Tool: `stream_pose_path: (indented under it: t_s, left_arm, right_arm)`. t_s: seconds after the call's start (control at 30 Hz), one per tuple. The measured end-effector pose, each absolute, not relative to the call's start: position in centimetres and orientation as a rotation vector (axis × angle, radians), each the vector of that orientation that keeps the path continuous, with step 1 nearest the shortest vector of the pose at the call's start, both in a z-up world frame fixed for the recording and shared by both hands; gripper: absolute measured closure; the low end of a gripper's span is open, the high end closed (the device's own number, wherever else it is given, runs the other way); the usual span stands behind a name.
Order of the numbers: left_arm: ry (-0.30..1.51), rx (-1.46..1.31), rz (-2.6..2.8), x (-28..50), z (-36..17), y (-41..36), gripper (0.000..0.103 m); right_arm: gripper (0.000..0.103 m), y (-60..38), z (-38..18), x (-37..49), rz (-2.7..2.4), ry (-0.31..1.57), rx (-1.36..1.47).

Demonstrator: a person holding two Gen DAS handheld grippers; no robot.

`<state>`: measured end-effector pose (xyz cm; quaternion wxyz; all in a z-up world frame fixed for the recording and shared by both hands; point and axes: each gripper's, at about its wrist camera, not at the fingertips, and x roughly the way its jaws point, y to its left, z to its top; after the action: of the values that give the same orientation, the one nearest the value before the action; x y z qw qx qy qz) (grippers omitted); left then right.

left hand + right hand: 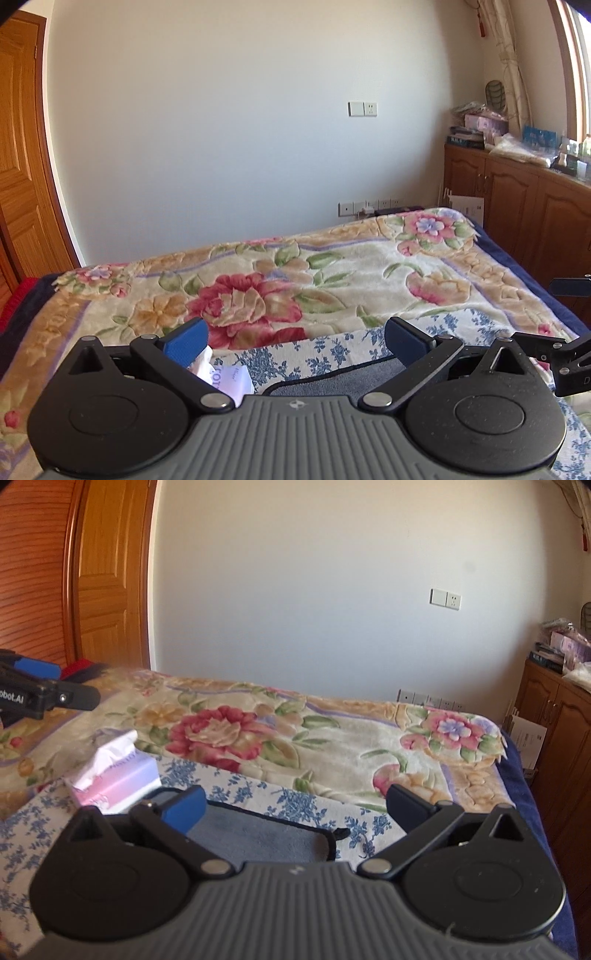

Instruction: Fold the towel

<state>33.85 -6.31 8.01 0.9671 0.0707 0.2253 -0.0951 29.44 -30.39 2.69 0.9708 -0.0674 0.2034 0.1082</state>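
Note:
A grey-blue towel with a dark edge (255, 838) lies flat on a blue-flowered white cloth (295, 797) on the bed. In the left wrist view the towel (332, 380) shows just below the fingers. My left gripper (295, 341) is open and empty above the towel's far edge. My right gripper (295, 805) is open and empty above the towel's far right corner. Each gripper shows at the edge of the other's view: the right gripper (569, 291), the left gripper (33, 690).
A pink and white tissue box (114, 775) stands on the cloth left of the towel. The bed has a floral blanket (295, 280). A wooden cabinet (517, 199) with clutter stands at the right, a wooden door (103, 576) at the left.

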Motion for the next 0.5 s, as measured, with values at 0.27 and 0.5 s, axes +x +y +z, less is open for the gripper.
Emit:
stream_pose_path:
  t_s: [0.27, 0.5]
  left_arm:
    - [0.423, 0.15, -0.206, 30.0, 11.6, -5.9, 0.0]
    - [0.392, 0.157, -0.211, 26.4, 13.6, -5.9, 0.0]
  right_arm:
    - [0.0, -30.2, 5.4, 26.2, 0.211, 0.377, -0.127]
    - [0.0, -30.0, 7.5, 23.5, 0.21, 0.346, -0.135]
